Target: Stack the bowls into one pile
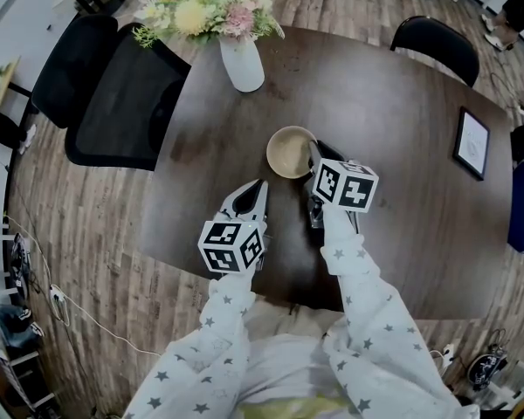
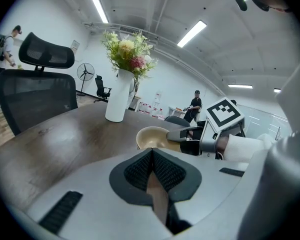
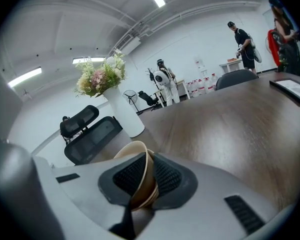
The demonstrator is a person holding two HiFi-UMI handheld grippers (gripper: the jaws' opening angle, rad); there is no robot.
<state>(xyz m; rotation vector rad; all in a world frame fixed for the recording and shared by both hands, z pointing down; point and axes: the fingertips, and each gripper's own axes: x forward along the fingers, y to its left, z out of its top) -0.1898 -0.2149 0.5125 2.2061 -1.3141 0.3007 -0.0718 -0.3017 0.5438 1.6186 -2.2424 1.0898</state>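
Waiting on the left: the left gripper [image 1: 258, 187] was held low over the near part of the dark wooden oval table [image 1: 402, 129], its jaws pressed together on nothing; likely parked aside so as not to crowd the bowl

Task's thing: the round beige bowl [image 1: 288, 153] sat near the table's middle, just beyond the left gripper and well apart from the white vase of flowers [image 1: 242, 62]

Right side: the right gripper [image 3: 146, 169] pinched the bowl's right wall, one pad inside and one outside; a rim grip like this probably suited lifting or setting down without tipping

Hard to tell: a second lip seemed to show inside the pinch, so the bowl may already have been a nested pile; no separate bowl showed in any view; whether its base touched the wood was unclear
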